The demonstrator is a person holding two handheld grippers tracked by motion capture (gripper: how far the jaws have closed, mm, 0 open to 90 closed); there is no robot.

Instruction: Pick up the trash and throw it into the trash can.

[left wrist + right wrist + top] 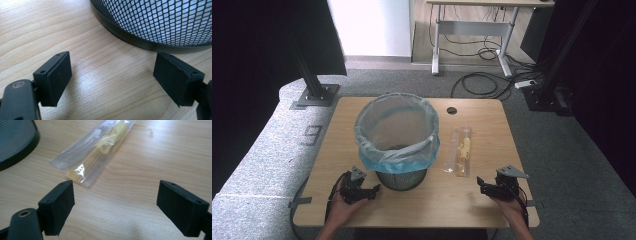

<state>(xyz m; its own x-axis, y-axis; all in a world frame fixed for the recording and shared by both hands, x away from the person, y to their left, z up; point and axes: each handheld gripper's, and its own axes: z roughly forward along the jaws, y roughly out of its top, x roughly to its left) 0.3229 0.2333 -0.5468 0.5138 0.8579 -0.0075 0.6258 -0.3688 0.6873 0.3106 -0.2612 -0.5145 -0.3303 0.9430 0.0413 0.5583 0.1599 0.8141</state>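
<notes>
- Overhead camera first: the clear packet (460, 151) lay flat on the table (492, 120), right of the lined mesh bin (398, 140), its long axis running away from the person. The right gripper (482, 183) rested near the table's front edge, nearer to the packet than the left gripper (373, 190), which sat beside the bin's base.
- Left gripper view: fingers (55, 77) stood wide apart with nothing between them, facing the bin's foot (140, 42).
- Right gripper view: fingers (58, 206) spread wide and empty; the packet (95, 150) lay ahead and to the left, slanting away.

Wood-grain table (492, 130), slight sheen; black metal mesh bin (160, 22); glossy clear plastic packet (95, 150); matt foam gripper pads (60, 205).
</notes>
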